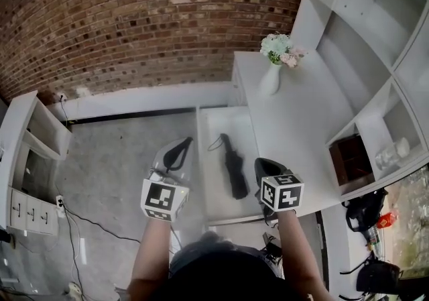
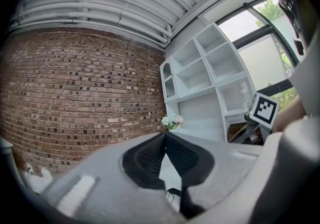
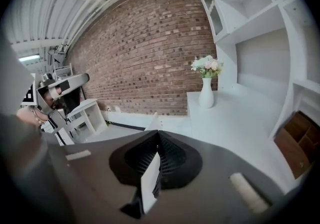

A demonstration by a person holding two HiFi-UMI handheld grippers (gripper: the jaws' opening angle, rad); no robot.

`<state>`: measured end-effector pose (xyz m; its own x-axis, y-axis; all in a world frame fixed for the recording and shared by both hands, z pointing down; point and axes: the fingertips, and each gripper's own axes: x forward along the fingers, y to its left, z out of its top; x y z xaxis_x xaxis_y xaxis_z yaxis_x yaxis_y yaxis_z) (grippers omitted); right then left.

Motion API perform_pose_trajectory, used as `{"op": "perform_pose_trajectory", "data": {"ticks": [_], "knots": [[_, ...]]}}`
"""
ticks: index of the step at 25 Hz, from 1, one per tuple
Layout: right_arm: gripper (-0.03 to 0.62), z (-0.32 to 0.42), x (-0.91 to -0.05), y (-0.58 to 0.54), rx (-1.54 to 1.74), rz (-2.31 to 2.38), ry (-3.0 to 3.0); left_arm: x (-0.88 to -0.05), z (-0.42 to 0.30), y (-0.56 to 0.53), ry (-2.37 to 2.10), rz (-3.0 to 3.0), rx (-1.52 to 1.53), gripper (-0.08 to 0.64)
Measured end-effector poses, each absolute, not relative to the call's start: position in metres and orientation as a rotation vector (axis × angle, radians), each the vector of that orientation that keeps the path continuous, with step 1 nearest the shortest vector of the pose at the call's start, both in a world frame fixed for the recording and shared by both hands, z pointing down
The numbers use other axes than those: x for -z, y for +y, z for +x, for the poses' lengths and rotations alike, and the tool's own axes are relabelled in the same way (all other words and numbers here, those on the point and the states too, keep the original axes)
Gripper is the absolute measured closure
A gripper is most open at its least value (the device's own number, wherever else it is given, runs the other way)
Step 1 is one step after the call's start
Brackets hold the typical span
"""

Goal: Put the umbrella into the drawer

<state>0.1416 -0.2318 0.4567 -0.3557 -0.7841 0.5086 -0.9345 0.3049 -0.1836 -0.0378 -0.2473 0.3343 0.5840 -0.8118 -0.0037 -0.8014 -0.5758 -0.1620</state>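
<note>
Umbrella [image 1: 234, 169]: black, folded, slim.

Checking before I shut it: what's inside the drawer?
A folded black umbrella lies alone on the floor of the open drawer. The right gripper hides a bit of the drawer's right edge.
</note>
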Motion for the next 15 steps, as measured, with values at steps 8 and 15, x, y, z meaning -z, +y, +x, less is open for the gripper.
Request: {"op": "perform_pose_trajectory", "data": {"ticks": [8, 15], "knots": [[0.588, 0.155, -0.389, -0.209, -0.398, 1.627, -2.375, -0.321, -0.037, -0.246, 1.356, -2.651, 0.055, 0.561], [0.588, 0.179, -0.329, -0.193, -0.15, 1.769, -2.443, -0.31, -0.033, -0.244, 1.323, -2.645, 0.017, 0.563]]}}
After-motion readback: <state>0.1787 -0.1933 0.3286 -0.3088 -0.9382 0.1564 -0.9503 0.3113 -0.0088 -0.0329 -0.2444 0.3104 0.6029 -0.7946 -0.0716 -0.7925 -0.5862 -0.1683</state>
